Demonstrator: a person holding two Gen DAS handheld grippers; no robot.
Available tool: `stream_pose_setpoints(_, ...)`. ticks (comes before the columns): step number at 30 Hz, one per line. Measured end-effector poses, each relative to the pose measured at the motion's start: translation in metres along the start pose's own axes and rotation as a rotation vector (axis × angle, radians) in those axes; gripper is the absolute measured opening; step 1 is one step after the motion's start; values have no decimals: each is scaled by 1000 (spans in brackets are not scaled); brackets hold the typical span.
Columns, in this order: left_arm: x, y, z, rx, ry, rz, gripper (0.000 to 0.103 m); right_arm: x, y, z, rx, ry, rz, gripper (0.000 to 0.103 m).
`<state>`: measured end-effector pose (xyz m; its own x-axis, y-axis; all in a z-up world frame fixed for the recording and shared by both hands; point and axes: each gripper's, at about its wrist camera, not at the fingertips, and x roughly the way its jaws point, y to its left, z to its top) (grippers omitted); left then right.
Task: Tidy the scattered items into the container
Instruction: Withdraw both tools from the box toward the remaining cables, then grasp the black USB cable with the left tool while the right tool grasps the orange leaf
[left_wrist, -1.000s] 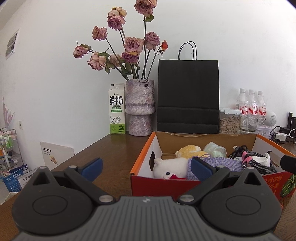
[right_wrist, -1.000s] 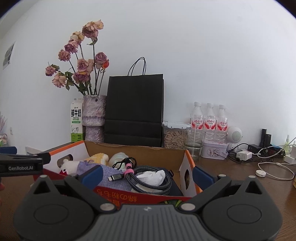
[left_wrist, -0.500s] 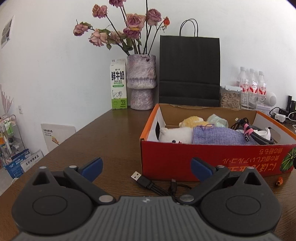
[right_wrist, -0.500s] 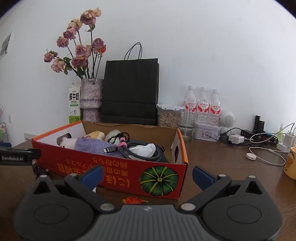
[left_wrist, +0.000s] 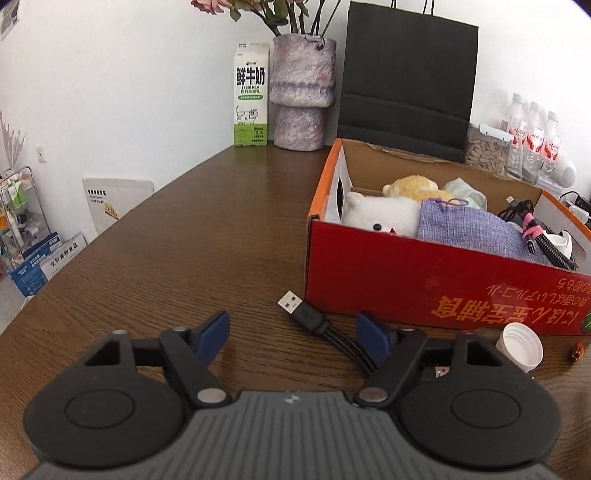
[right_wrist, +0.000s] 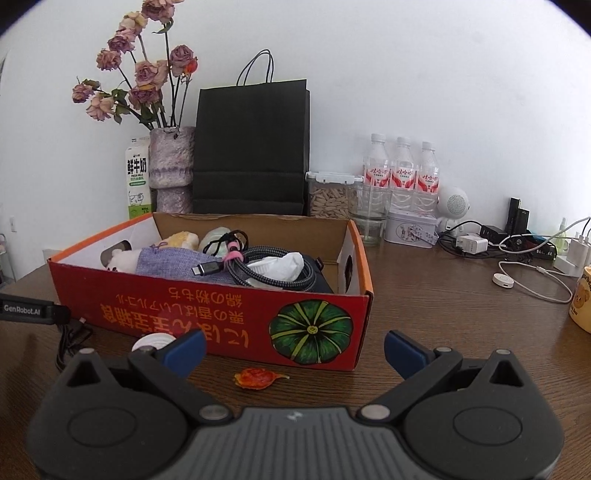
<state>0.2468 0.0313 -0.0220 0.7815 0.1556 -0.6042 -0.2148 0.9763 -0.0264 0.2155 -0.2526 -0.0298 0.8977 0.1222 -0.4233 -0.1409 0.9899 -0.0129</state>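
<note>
My left gripper (left_wrist: 291, 330) is low over the bench (left_wrist: 192, 236) and its fingers (left_wrist: 212, 330) are closing. The black USB cable (left_wrist: 314, 319) lies between them, nearer to the right finger, with its metal plug pointing away from me toward the box. The pads do not press on it yet. My right gripper (right_wrist: 293, 347) has its fingers (right_wrist: 184, 349) spread wide and they hold nothing. Between them, on the bench, lies a small orange dried petal (right_wrist: 256, 377), apart from both pads.

The red cardboard box (left_wrist: 424, 280) stands just beyond the cable, with a green pumpkin printed on its front side. Inside, at the left end, I see a white plush toy (left_wrist: 380, 218) and a yellow plush toy (left_wrist: 413, 186) behind it. A purple cloth pouch (left_wrist: 465, 229) lies beside them, and a pale green thing is behind it; I cannot tell what it is. At the right end is a coiled braided cable (right_wrist: 273, 267) with a pink tie, and a white crumpled thing rests on it.

A white bottle cap (left_wrist: 519, 345) lies on the bench in front of the box, just beside my left gripper's right finger.
</note>
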Motion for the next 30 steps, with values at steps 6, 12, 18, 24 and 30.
stream_pose_setpoints(6,-2,-7,2,45,20,-69,22,9,-1,0,9,52,2,103)
stream_pose_setpoints(12,-6,3,2,103,31,-111,7,12,-4,-1,24,75,11,103)
stream_pose_setpoints(18,-6,21,4,218,39,-172,7,14,-3,-1,20,88,17,103)
stream_pose_setpoints(24,-6,28,7,161,46,-133,55,15,-3,-1,20,94,9,103)
stream_pose_setpoints(30,8,27,12,38,73,-68,66,15,-3,-1,19,96,5,103)
